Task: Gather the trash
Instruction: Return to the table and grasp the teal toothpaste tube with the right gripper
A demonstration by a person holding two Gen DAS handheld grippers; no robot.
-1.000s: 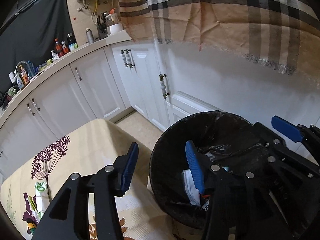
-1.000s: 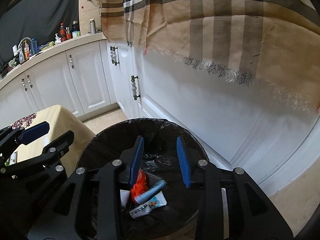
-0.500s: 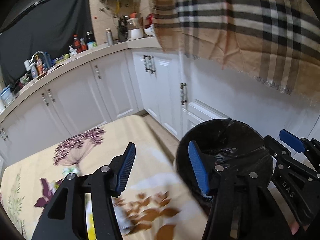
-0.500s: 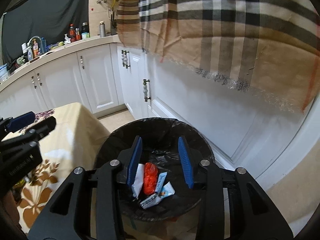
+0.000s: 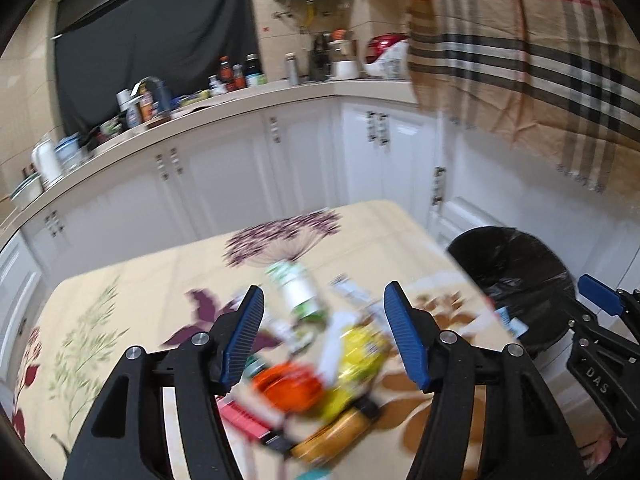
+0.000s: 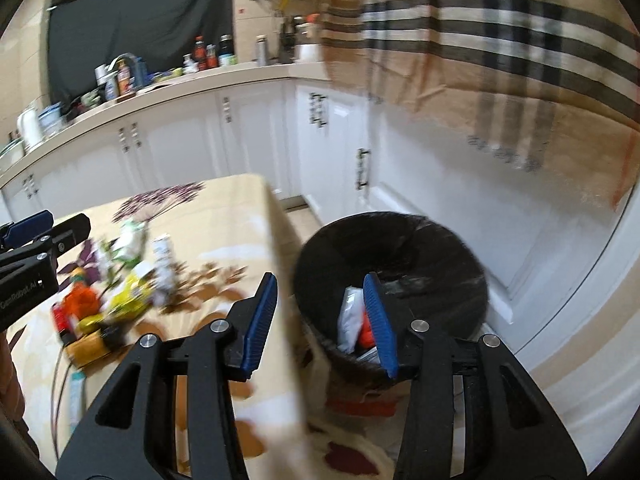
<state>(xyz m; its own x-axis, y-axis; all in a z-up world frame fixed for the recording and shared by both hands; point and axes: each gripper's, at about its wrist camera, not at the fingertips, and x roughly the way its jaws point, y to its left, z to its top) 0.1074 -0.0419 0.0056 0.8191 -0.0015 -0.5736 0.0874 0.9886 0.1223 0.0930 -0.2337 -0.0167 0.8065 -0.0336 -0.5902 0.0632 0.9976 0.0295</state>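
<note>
A blurred pile of trash lies on the floral table point(image 5: 140, 280): a white-green bottle point(image 5: 296, 288), a yellow wrapper point(image 5: 356, 352), an orange piece point(image 5: 288, 388) and a pink pack point(image 5: 244, 416). My left gripper point(image 5: 323, 300) hovers over this pile, jaws opening, with nothing between the pads. My right gripper point(image 6: 320, 280) is open and empty, above the table's edge beside the black-lined bin point(image 6: 392, 248). The bin holds a white packet point(image 6: 350, 316) and a red scrap point(image 6: 366, 330). The right wrist view shows the same pile point(image 6: 116, 296) at its left.
White cabinets point(image 5: 224, 184) with a cluttered counter point(image 5: 160, 108) run behind the table. A plaid cloth point(image 5: 520, 60) hangs over the cabinets at the right. The bin point(image 5: 516, 276) stands on the floor against the table's right corner.
Both views have swung left from the bin toward the table. The trash pile has come into view under the left gripper. Both grippers' jaws stand wider.
</note>
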